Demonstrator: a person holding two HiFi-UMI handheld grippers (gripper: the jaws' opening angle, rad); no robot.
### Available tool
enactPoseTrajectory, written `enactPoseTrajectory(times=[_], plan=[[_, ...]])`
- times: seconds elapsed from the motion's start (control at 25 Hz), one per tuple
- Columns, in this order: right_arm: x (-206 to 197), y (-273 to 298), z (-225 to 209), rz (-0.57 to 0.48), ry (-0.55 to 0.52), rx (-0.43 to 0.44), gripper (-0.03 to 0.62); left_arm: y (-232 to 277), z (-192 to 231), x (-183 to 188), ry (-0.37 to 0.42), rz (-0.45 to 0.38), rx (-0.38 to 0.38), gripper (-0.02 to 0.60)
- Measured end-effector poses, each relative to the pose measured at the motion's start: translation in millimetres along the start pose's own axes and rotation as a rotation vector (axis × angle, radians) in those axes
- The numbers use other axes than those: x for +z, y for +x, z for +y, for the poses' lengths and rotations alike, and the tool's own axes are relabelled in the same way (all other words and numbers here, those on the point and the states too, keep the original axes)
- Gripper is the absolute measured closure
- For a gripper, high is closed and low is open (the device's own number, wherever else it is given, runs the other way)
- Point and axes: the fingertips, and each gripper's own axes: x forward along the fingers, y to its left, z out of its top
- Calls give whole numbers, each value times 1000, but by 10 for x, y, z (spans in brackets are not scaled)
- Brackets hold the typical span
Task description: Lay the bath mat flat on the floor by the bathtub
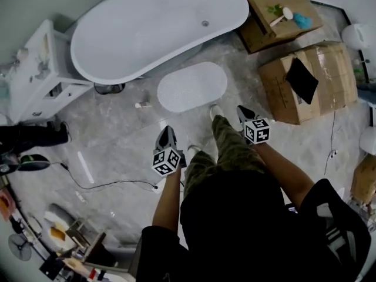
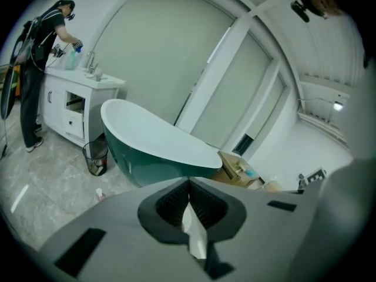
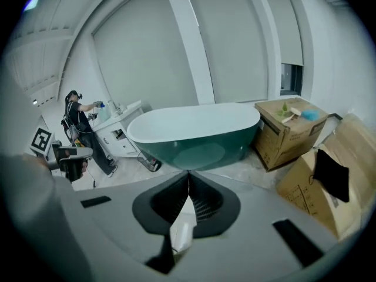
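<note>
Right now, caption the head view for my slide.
Bath mat lies flat beside the bathtub; left gripper and right gripper both shut.

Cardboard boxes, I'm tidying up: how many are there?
2: a smaller box beside the bathtub, a larger box nearer the person. A brown shape at the right edge may be another.

Black top (image 1: 235,222), camouflage trousers (image 1: 226,143) — grey hand-held grippers (image 1: 167,133) (image 1: 242,110), black-and-white marker cubes (image 1: 166,160) (image 1: 257,130)

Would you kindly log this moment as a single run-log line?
white oval bath mat flat on grey floor beside white bathtub | left gripper: shut, empty | right gripper: shut, empty
</note>
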Motion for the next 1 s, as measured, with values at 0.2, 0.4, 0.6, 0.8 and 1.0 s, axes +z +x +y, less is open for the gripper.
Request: enactPoseTrajectory(times=[0.2, 0.4, 0.6, 0.8, 1.0], plan=[[323, -619, 411, -79, -5, 40, 571, -653, -438, 124, 129, -1, -75, 561], [569, -1200, 838, -178, -68, 66, 571, -1186, -592, 108, 93, -47, -115, 561], [281, -1680, 1203, -169, -167, 103, 571, -1386, -909, 101, 88, -83, -173, 561], [327, -2039, 1194, -223, -225, 110, 571, -1719, -1134, 189, 174, -132, -181, 561], [811, -2359, 594, -339, -244, 122, 571, -1839, -1384, 205, 217, -171, -106, 561]])
